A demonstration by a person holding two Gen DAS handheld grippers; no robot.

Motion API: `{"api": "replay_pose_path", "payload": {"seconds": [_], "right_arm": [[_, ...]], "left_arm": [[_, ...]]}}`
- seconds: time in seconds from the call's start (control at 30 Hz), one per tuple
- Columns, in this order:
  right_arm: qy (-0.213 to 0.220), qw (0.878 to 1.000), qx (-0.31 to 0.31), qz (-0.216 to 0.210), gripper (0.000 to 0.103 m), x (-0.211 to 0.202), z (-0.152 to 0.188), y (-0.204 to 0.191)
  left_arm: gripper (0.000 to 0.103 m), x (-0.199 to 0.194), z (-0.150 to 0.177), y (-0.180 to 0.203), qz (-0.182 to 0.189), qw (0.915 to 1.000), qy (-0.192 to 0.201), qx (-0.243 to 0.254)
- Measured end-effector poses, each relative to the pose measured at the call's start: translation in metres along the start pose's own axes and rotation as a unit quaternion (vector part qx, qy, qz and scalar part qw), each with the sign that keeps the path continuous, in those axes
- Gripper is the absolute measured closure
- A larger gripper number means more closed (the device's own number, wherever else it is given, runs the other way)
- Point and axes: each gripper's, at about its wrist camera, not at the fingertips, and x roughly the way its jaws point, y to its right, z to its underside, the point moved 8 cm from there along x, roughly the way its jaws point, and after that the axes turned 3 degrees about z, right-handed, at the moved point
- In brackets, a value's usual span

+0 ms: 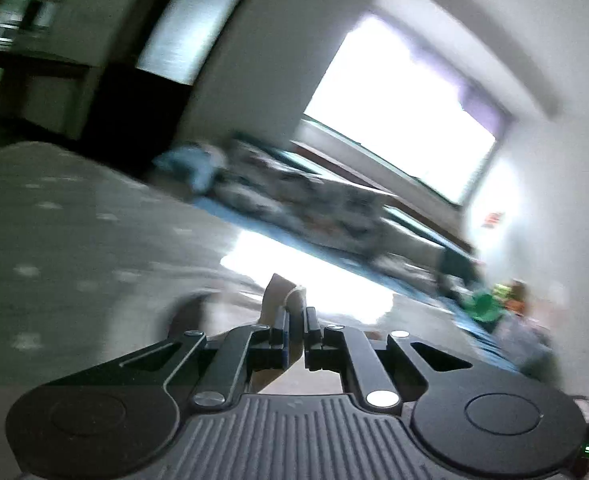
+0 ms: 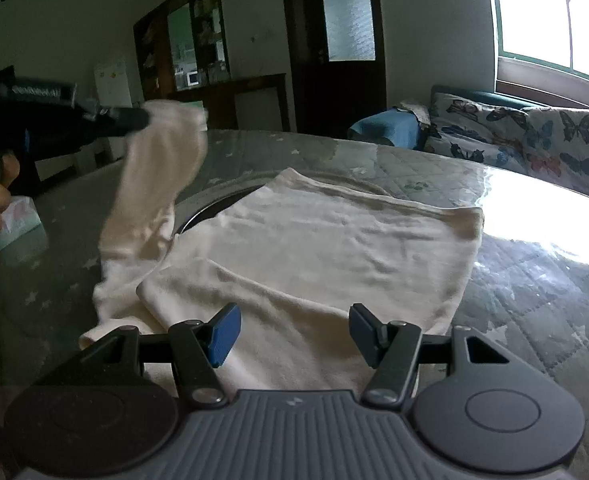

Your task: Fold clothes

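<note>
A cream garment (image 2: pixel 318 248) lies partly folded on the glass-topped table (image 2: pixel 534 304). My left gripper (image 2: pixel 142 118) is shut on the garment's left sleeve (image 2: pixel 158 168) and holds it lifted above the table at the left. In the blurred left wrist view the left gripper (image 1: pixel 294 316) pinches a strip of the cream cloth (image 1: pixel 282 296) between its closed fingers. My right gripper (image 2: pixel 292 334) is open and empty, low over the garment's near edge, its blue pads (image 2: pixel 224 334) on either side of the cloth.
A grey quilted star-print cloth (image 2: pixel 554 320) lies under the glass. A dark round turntable (image 2: pixel 210 210) sits under the garment. A tissue box (image 2: pixel 18 220) stands at the left edge. A butterfly-print sofa (image 2: pixel 514 136), a window and dark cabinets stand behind.
</note>
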Motion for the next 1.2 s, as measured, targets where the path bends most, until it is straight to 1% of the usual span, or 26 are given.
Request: {"api": "replay_pose_path", "payload": {"seconds": [0.07, 0.2, 0.3, 0.33, 0.37, 0.43, 0.5, 0.57, 0.6, 0.7, 0.8, 0.9, 0.97, 1.0, 1.03, 1.13, 1.2], "right_arm": [[0.001, 1.0, 0.009, -0.002, 0.042, -0.002, 0.001, 0.003], [-0.002, 0.999, 0.031, -0.01, 0.042, -0.004, 0.005, 0.007], [-0.01, 0.999, 0.036, -0.016, 0.042, -0.003, 0.009, 0.008], [-0.012, 0.999, 0.036, -0.017, 0.042, -0.002, 0.011, 0.008], [-0.014, 0.999, 0.036, -0.017, 0.042, -0.002, 0.012, 0.008], [-0.018, 0.999, 0.036, -0.018, 0.042, -0.001, 0.014, 0.008], [-0.022, 0.999, 0.036, -0.02, 0.042, 0.0, 0.015, 0.009], [-0.026, 0.999, 0.036, -0.022, 0.042, 0.001, 0.017, 0.009], [-0.028, 0.999, 0.036, -0.023, 0.041, 0.001, 0.018, 0.009], [-0.03, 0.998, 0.045, -0.027, 0.042, 0.001, 0.02, 0.011], [-0.028, 0.997, 0.068, -0.033, 0.042, 0.0, 0.018, 0.014], [-0.029, 0.995, 0.091, -0.039, 0.05, 0.0, 0.017, 0.016], [-0.033, 0.994, 0.096, -0.036, 0.058, 0.001, 0.018, 0.018], [-0.033, 0.994, 0.099, -0.034, 0.066, 0.001, 0.017, 0.019], [-0.033, 0.994, 0.102, -0.032, 0.073, 0.001, 0.017, 0.02], [-0.031, 0.993, 0.108, -0.029, 0.086, 0.0, 0.014, 0.023], [-0.026, 0.993, 0.11, -0.029, 0.09, -0.002, 0.009, 0.023]], "left_arm": [[0.096, 0.01, 0.008, 0.022, 0.03, 0.9994, -0.01, 0.014], [0.096, 0.032, 0.034, 0.053, 0.07, 0.9963, -0.044, 0.023], [0.095, 0.044, 0.057, 0.066, 0.089, 0.9925, -0.078, 0.033], [0.094, 0.047, 0.064, 0.069, 0.091, 0.991, -0.091, 0.037], [0.09, 0.049, 0.07, 0.071, 0.095, 0.9893, -0.102, 0.043], [0.084, 0.047, 0.078, 0.068, 0.089, 0.9882, -0.113, 0.053], [0.081, 0.047, 0.077, 0.061, 0.087, 0.9872, -0.118, 0.063], [0.074, 0.041, 0.073, 0.054, 0.091, 0.9864, -0.118, 0.069], [0.073, 0.035, 0.072, 0.05, 0.086, 0.9865, -0.114, 0.08], [0.073, 0.015, 0.068, 0.036, 0.061, 0.9858, -0.101, 0.119], [0.073, 0.001, 0.067, 0.011, 0.02, 0.9832, -0.097, 0.153], [0.073, -0.014, 0.071, -0.011, -0.013, 0.9775, -0.104, 0.183], [0.073, -0.022, 0.076, -0.019, -0.025, 0.9722, -0.112, 0.204], [0.073, -0.025, 0.079, -0.021, -0.029, 0.9692, -0.116, 0.216], [0.073, -0.027, 0.083, -0.022, -0.031, 0.9658, -0.119, 0.228], [0.073, -0.026, 0.097, -0.021, -0.039, 0.9525, -0.129, 0.273], [0.073, -0.024, 0.104, -0.019, -0.041, 0.9449, -0.132, 0.297]]}}
